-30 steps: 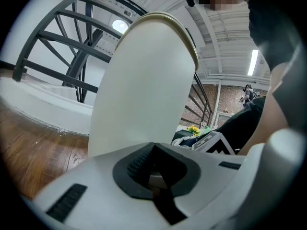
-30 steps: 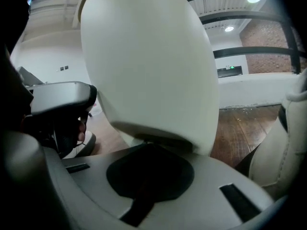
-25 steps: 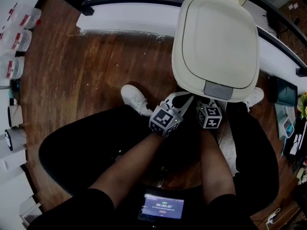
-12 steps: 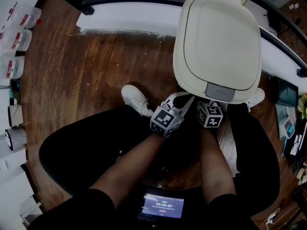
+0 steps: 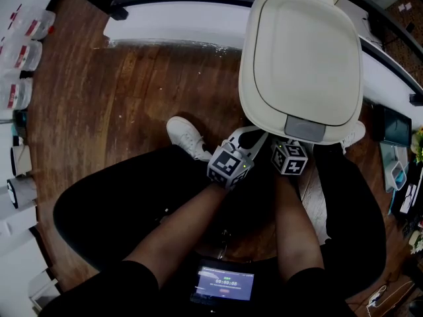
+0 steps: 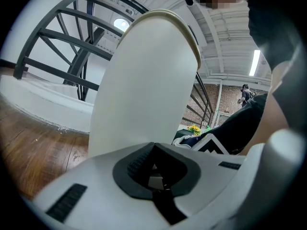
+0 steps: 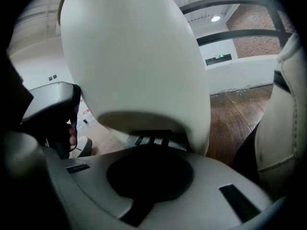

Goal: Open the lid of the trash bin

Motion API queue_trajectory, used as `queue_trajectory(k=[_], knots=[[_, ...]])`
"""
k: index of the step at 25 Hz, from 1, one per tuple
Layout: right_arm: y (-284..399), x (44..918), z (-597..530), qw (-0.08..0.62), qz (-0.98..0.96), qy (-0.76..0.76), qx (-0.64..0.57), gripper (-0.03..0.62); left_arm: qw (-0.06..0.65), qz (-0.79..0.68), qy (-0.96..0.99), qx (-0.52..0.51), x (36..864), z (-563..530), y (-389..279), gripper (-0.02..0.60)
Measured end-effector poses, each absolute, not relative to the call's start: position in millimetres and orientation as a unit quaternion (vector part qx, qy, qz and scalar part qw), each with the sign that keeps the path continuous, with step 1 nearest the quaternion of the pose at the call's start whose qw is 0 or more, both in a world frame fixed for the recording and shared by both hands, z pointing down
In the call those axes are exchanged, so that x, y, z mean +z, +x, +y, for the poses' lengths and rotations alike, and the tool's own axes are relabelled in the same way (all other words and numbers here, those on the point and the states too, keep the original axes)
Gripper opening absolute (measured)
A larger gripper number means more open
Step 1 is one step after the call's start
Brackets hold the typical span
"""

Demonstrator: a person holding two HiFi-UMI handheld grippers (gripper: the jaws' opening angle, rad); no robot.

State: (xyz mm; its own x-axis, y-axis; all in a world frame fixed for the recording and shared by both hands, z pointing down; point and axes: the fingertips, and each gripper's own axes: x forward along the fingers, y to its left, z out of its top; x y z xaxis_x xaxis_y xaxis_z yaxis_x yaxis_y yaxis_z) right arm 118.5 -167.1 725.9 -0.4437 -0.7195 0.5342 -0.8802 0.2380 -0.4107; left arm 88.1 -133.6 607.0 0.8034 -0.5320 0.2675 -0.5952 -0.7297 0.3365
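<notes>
A cream trash bin with its lid (image 5: 301, 51) down stands on the wood floor, a grey latch (image 5: 305, 129) at the lid's front edge. Both grippers are low in front of the bin's base. My left gripper (image 5: 244, 137) is shut and empty, its marker cube (image 5: 228, 166) facing up. The bin's rounded wall (image 6: 144, 80) rises just beyond the left gripper (image 6: 156, 176). The tips of my right gripper (image 5: 285, 144) are hidden under the lid's overhang. In the right gripper view this gripper (image 7: 148, 176) is shut, with the bin (image 7: 134, 56) close above and a grey ribbed part (image 7: 151, 139) at the base.
The person's white shoes (image 5: 187, 136) (image 5: 350, 134) flank the bin's front. A white ledge with a black rail (image 5: 178, 15) runs behind the bin. Bottles (image 5: 20, 51) stand at the far left, a dark tablet (image 5: 394, 127) lies at the right, and a small screen (image 5: 223, 286) sits at the bottom.
The bin and both grippers sit a few pixels further right in the head view. Nothing was gripped or released.
</notes>
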Motion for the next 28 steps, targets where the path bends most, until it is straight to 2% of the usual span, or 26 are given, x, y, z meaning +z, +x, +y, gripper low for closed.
queue_trajectory(k=[16,28], knots=[[120,732,-167,0.116,-0.759,0.514,0.384,0.015,0.207,-0.304,0.927,0.078,610,-133,90,0.040],[119,744,-168,0.149,-0.738,0.511,0.415,0.015,0.209,-0.306,0.924,0.090,610,-135,89,0.038]])
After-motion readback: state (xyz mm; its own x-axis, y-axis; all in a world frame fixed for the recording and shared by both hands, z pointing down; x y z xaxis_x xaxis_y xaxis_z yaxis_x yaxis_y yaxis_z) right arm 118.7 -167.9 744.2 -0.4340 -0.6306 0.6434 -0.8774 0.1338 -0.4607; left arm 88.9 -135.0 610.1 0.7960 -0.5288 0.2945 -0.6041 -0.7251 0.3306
